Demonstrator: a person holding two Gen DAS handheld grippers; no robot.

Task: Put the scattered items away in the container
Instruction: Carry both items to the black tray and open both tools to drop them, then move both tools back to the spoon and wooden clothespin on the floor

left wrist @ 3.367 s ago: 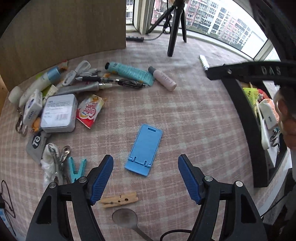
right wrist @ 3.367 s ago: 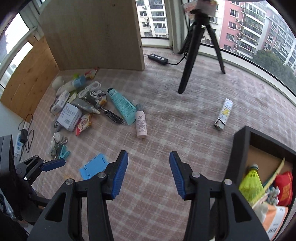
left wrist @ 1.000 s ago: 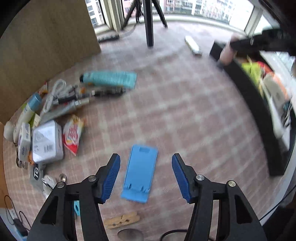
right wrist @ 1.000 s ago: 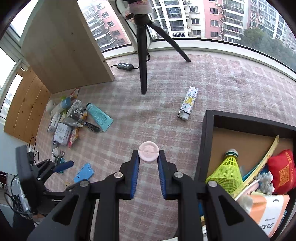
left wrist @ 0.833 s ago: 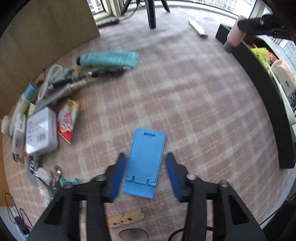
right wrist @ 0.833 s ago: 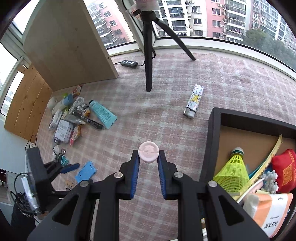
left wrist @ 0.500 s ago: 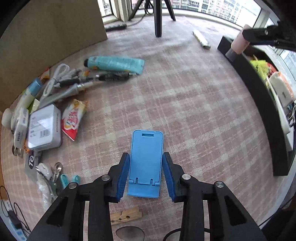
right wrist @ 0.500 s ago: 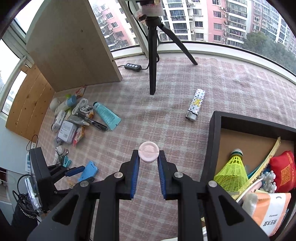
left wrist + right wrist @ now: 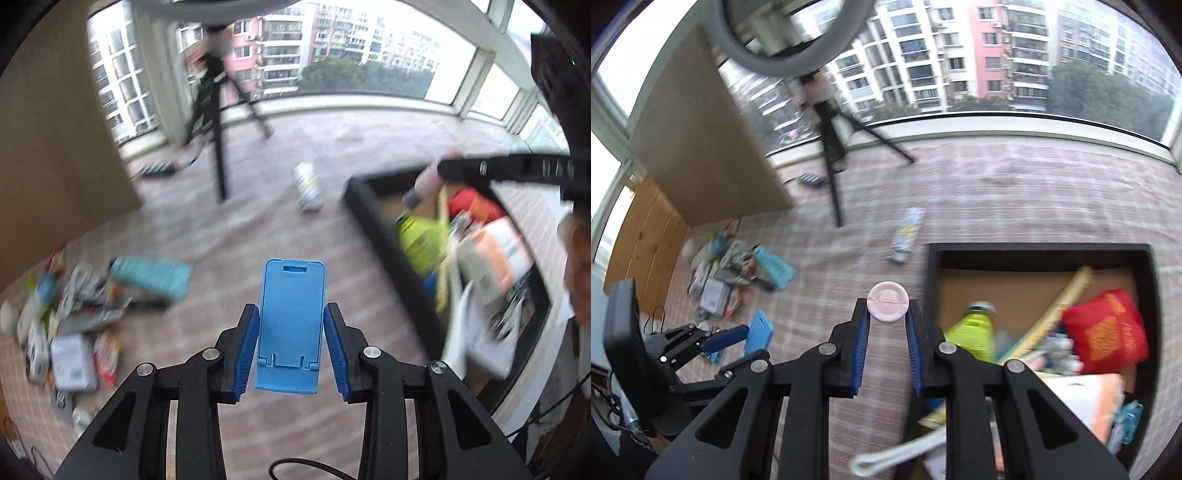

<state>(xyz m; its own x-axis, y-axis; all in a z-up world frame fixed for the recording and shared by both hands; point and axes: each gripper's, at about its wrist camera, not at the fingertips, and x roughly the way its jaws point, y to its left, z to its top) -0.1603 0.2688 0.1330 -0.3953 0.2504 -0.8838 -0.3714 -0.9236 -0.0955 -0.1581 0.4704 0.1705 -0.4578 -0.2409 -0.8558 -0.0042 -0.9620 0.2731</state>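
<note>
Two grips: left gripper (image 9: 291, 341) clamped on flat blue plastic phone stand (image 9: 291, 325), raised above the checked cloth. Right gripper (image 9: 887, 334) pinching pale pink round-capped bottle (image 9: 887, 306), beside black rectangular container's (image 9: 932, 280) left wall

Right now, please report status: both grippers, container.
Left gripper shut on blue phone stand. Right gripper shut on pink bottle. Black container ahead, partly full.

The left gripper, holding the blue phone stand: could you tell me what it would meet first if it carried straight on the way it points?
Probably bare checked carpet: the left gripper points past the blue phone stand between the teal tube and the black container. Blur leaves depth uncertain.
</note>
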